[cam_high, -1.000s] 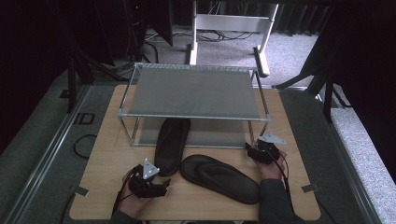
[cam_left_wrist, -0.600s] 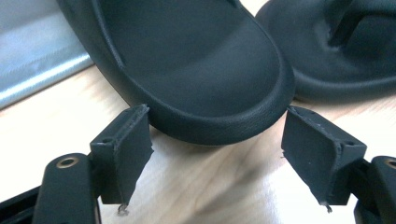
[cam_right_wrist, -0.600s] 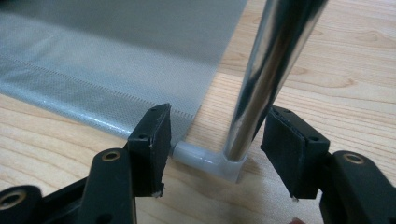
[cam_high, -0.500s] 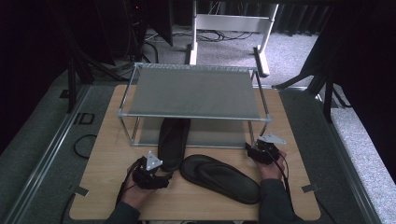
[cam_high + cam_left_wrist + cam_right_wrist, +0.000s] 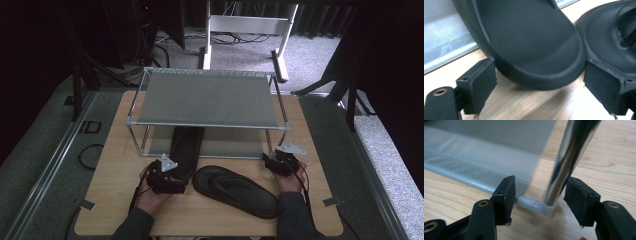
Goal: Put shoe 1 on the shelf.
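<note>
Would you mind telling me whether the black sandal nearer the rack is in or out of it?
Partly in: the black sandal's toe end lies under the grey rack, heel sticking out.

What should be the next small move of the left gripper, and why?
Probably ease the left gripper forward and close it on the heel of the sandal. Its jaws stand open on either side of that heel without gripping it. The sandal lies half under the rack, whose front corner post the open right gripper straddles.

No readable text, label, brand, number or sign appeared anywhere in the pictures. The black sandals, the metal rack and the wooden table bore no legible marking.
</note>
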`<state>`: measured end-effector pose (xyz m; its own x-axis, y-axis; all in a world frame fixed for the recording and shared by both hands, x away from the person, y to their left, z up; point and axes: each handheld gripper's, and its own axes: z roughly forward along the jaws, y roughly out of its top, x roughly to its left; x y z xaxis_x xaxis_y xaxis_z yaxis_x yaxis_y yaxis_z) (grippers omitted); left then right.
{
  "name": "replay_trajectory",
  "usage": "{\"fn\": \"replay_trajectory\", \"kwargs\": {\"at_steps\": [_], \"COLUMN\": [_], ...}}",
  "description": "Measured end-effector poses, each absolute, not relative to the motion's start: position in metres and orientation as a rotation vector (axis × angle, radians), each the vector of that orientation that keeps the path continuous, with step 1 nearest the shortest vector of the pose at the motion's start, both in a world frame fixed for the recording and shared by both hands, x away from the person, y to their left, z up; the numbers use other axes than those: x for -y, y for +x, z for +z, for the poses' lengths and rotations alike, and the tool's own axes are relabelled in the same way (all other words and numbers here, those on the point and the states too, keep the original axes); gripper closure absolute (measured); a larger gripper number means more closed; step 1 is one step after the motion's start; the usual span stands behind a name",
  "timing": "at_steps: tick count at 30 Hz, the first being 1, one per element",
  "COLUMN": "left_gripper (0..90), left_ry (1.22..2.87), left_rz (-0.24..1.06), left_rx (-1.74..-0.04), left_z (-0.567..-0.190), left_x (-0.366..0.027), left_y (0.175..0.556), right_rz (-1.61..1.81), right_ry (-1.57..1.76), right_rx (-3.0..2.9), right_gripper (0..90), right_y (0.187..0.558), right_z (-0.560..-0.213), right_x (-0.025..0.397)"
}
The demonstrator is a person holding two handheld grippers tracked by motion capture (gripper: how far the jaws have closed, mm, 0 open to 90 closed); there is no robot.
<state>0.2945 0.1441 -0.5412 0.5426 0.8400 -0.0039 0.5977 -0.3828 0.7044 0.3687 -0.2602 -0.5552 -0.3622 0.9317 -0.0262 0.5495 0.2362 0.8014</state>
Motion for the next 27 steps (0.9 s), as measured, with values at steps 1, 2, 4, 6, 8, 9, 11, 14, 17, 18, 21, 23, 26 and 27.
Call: {"fn": "replay_trajectory", "kwargs": {"at_steps": [1, 2, 4, 6, 8, 9, 11, 14, 17, 18, 21, 23, 26, 27], "left_gripper": [11.5, 12.2, 14.7, 16.7, 18.0, 18.1, 18.7, 18.8, 19.2, 19.6, 20.3, 20.6, 21.5, 21.5], "left_ry": [2.126, 2.130, 2.126, 2.123, 2.123, 2.123, 2.130, 2.127, 2.130, 2.131, 2.142, 2.141, 2.126, 2.112], "left_rz": [0.479, 0.484, 0.495, 0.491, 0.490, 0.489, 0.496, 0.499, 0.499, 0.501, 0.514, 0.529, 0.539, 0.537], "left_rx": [-1.151, -1.152, -1.160, -1.164, -1.164, -1.163, -1.153, -1.142, -1.126, -1.121, -1.112, -1.117, -1.115, -1.120], "left_z": [-0.541, -0.541, -0.540, -0.539, -0.539, -0.539, -0.539, -0.540, -0.540, -0.540, -0.541, -0.542, -0.544, -0.545], "left_x": [-0.144, -0.144, -0.147, -0.150, -0.153, -0.154, -0.154, -0.154, -0.151, -0.149, -0.142, -0.135, -0.129, -0.128], "left_y": [0.296, 0.297, 0.299, 0.301, 0.303, 0.304, 0.307, 0.313, 0.321, 0.325, 0.331, 0.335, 0.339, 0.341], "right_rz": [0.984, 0.984, 0.985, 0.986, 0.986, 0.987, 0.986, 0.986, 0.987, 0.986, 0.987, 0.987, 0.988, 0.987], "right_ry": [1.352, 1.352, 1.353, 1.354, 1.354, 1.354, 1.354, 1.353, 1.355, 1.354, 1.356, 1.354, 1.356, 1.354], "right_rx": [-2.005, -2.005, -2.006, -2.007, -2.007, -2.007, -2.007, -2.007, -2.007, -2.008, -2.008, -2.008, -2.008, -2.009], "right_gripper": [41.5, 41.5, 41.5, 41.5, 41.5, 41.5, 41.5, 41.5, 41.4, 41.5, 41.4, 41.4, 41.4, 41.4], "right_y": [0.369, 0.369, 0.369, 0.369, 0.369, 0.369, 0.369, 0.369, 0.369, 0.369, 0.369, 0.369, 0.369, 0.369], "right_z": [-0.555, -0.555, -0.555, -0.555, -0.555, -0.555, -0.555, -0.555, -0.555, -0.555, -0.555, -0.555, -0.555, -0.555], "right_x": [0.260, 0.260, 0.260, 0.261, 0.261, 0.261, 0.260, 0.260, 0.261, 0.261, 0.261, 0.261, 0.261, 0.261]}}
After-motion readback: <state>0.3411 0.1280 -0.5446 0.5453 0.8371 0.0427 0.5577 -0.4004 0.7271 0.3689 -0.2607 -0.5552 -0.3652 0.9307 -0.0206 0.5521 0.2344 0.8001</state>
